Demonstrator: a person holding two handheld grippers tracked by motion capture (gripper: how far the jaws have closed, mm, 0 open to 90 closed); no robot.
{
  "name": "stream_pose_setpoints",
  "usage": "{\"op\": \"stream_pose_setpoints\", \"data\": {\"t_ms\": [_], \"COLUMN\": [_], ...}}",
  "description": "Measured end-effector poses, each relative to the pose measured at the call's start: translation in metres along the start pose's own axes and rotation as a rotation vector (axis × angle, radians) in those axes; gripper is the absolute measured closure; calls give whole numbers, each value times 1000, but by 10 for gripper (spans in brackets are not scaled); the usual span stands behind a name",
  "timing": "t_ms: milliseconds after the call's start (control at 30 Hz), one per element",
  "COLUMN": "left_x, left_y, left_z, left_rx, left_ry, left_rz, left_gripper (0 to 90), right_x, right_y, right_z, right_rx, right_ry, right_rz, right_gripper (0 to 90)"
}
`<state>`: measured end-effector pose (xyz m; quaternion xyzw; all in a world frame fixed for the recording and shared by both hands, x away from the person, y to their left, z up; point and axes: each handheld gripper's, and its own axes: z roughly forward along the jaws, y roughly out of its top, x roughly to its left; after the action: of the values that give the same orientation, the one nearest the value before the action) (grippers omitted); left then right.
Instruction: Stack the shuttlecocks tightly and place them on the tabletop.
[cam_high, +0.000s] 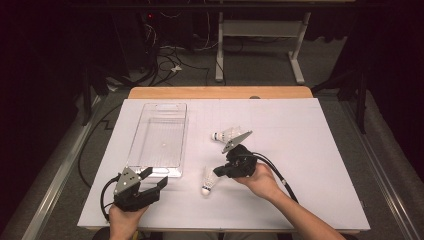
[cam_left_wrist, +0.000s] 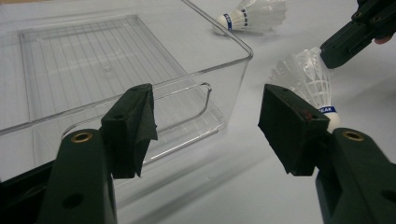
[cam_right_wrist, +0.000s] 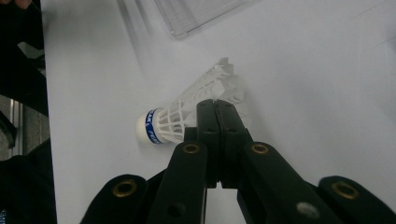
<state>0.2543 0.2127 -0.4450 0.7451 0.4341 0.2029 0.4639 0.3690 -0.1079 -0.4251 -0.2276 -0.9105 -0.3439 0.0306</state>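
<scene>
Two hand-held grippers at a white table (cam_high: 300, 150), with two shuttlecocks and a clear plastic bin (cam_high: 159, 137) (the pictures suggest a pick-and-place into the bin).

The right gripper (cam_high: 218, 171) reaches leftward to the near shuttlecock (cam_high: 207, 181), which lies on its side on the table just right of the bin's near corner, cork end toward the person. Its jaws are clenched together on the edge of the feather skirt, a sensible hold since the skirt rim offers a thin wall to pinch while the rounded cork would slip. The left gripper (cam_high: 156, 184) rests at the bin's near end with its jaws spread wide and nothing between them, probably parked clear of the working hand. The second shuttlecock (cam_high: 226, 134) lies farther back, apart from both grippers and awaiting its turn.

The right gripper view resolves the pinch itself: the two black jaws meet over the skirt of the near shuttlecock (cam_right_wrist: 187, 112), whose blue band and white cork point left, a contact that the high view blurs. The left gripper view gives the bin (cam_left_wrist: 140, 65) as empty and ribbed on its floor, and shows the right gripper's tip touching the skirt of the near shuttlecock (cam_left_wrist: 306, 77) from outside. The high view alone relates all four items across the table.
</scene>
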Motion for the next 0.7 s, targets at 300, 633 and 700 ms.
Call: {"op": "stream_pose_setpoints", "data": {"t_ms": [300,633,700], "left_x": [0,-1,-1], "left_y": [0,0,0], "left_z": [0,0,0], "left_rx": [0,0,1], "left_ry": [1,1,1], "left_rz": [1,3,3], "left_gripper": [368,368,368], "right_x": [1,-8,-10], "right_y": [-2,-14,-17], "right_z": [-7,-20,-24], "right_rx": [-14,-43,-56], "right_ry": [7,-16,-22], "right_rz": [-2,41,43], "right_gripper": [900,900,900]}}
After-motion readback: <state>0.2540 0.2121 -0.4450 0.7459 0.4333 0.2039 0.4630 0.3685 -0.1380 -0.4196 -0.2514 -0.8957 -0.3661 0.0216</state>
